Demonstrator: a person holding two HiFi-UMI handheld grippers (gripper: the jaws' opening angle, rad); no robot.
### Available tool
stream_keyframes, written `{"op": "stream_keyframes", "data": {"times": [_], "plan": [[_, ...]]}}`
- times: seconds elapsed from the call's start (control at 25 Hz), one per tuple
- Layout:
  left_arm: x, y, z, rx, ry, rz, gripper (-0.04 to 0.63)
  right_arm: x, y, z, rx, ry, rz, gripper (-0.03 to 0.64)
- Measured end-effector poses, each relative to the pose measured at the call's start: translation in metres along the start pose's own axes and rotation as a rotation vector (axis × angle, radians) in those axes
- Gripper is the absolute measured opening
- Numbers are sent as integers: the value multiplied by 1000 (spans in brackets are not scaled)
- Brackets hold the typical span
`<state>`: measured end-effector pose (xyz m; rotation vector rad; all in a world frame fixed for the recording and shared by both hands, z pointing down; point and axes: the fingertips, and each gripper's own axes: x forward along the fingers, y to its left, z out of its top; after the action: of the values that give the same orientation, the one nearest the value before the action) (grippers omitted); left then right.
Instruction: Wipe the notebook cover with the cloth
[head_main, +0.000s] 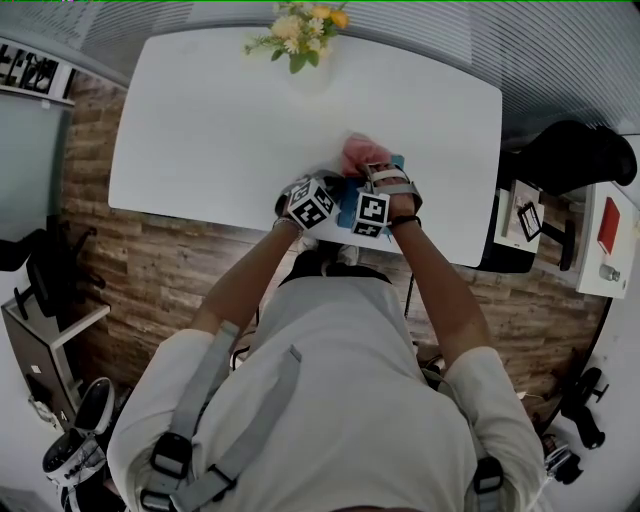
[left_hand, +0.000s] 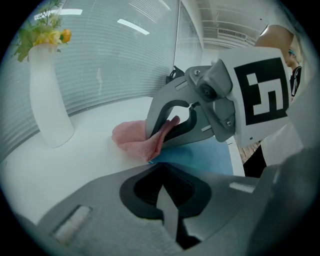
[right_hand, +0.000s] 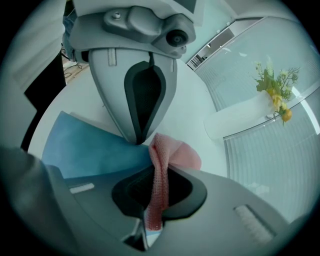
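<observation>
Both arms reach forward from the body, bare forearms converging over the near edge of the worktop (head_main: 200, 130). The left forearm (head_main: 245, 285) slants in from the left and the right forearm (head_main: 435, 290) from the right, so the two hands end up close together. The marker cubes sit side by side, just apart. The left hand-held gripper (left_hand: 162, 169) points down and to the far right, its jaws drawn together to a tip with nothing seen between them. The right hand-held gripper (right_hand: 157, 172) points away from the body, just right of the left one. Its jaws are clamped on a fold of cloth (right_hand: 172, 152).
</observation>
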<state>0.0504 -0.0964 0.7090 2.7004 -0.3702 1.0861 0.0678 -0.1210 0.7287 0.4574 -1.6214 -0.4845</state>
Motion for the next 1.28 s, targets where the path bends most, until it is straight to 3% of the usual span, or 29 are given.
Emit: {"op": "stream_keyframes", "data": {"times": [1.28], "plan": [[0, 0, -1, -4, 4, 0, 0, -24, 30, 4, -47, -21, -5, 6]]}}
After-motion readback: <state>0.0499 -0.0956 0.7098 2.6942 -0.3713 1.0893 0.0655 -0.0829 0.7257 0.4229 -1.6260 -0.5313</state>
